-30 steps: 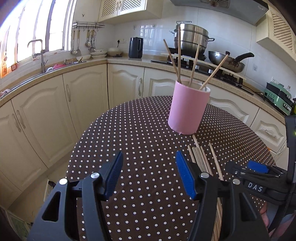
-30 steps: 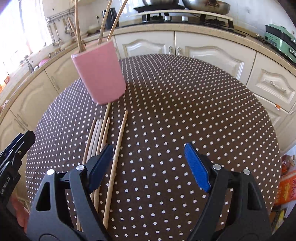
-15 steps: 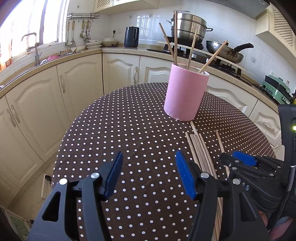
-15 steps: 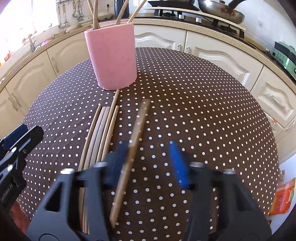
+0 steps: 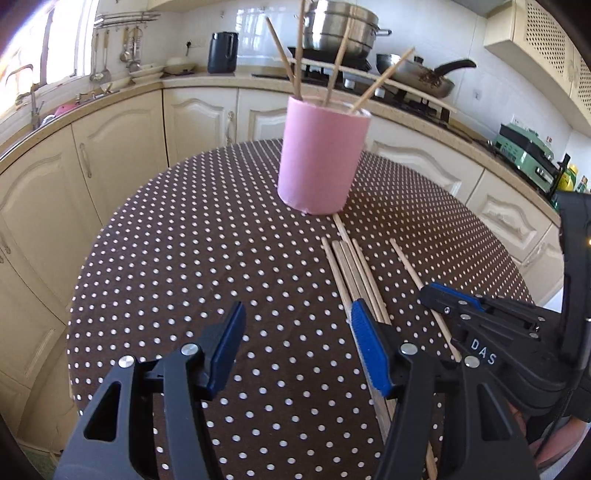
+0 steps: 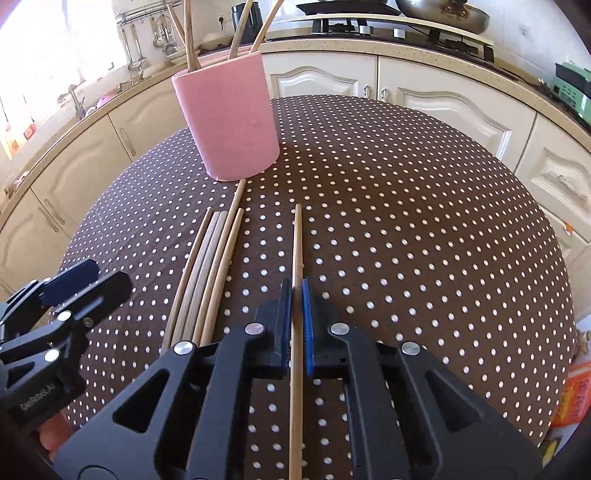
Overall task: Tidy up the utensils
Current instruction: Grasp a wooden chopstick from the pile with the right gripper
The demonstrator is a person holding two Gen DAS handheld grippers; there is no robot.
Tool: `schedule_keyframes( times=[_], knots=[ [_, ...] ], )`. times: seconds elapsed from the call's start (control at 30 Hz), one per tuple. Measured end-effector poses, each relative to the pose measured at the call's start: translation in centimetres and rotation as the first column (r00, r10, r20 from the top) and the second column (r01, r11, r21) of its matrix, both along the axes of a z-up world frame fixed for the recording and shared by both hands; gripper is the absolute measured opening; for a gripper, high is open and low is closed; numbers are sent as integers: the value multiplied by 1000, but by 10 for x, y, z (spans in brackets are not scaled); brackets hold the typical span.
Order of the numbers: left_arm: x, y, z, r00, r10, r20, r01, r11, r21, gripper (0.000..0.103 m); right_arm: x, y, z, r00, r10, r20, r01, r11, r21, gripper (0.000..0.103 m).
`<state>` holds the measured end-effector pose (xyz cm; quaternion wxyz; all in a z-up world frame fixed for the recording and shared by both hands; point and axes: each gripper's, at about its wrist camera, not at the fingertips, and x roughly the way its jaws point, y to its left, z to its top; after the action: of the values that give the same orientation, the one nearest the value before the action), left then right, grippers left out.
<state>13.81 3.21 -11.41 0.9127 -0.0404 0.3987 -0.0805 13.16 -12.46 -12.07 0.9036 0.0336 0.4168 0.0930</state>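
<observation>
A pink cup (image 5: pixel 320 159) with several wooden chopsticks standing in it sits on the polka-dot round table (image 5: pixel 207 258); it also shows in the right wrist view (image 6: pixel 229 118). Several loose chopsticks (image 6: pixel 207 266) lie side by side in front of the cup; they also show in the left wrist view (image 5: pixel 352 273). My right gripper (image 6: pixel 295 291) is shut on a single chopstick (image 6: pixel 297 243) lying apart to their right, low at the table. My left gripper (image 5: pixel 295 347) is open and empty, just left of the pile. The right gripper shows in the left wrist view (image 5: pixel 443 302).
Cream kitchen cabinets (image 5: pixel 122 147) and a counter ring the table. A stove with a steel pot (image 5: pixel 343 33) and a pan (image 5: pixel 417 74) stands behind the cup. A green appliance (image 5: pixel 524 155) sits at the right. An orange bag (image 6: pixel 570 398) lies beyond the table's right edge.
My right gripper has moved over the lone chopstick and closed on it. My left gripper stayed open and drifted slightly closer to the cup.
</observation>
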Motion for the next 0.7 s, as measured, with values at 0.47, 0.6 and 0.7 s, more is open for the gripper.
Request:
schedule_keyframes(
  times=[0.47, 0.6, 0.7],
  knots=[
    [15, -35, -13, 997, 21, -68, -11, 988, 153, 59, -5, -15, 0, 1000, -3, -11, 4, 997, 82, 7],
    [19, -39, -15, 995, 35, -88, -19, 986, 167, 59, -6, -17, 0, 1000, -3, -13, 5, 995, 99, 7],
    [20, -42, -14, 995, 36, -98, -20, 987, 161, 59, -6, -18, 0, 1000, -3, -15, 5, 994, 111, 7]
  ],
)
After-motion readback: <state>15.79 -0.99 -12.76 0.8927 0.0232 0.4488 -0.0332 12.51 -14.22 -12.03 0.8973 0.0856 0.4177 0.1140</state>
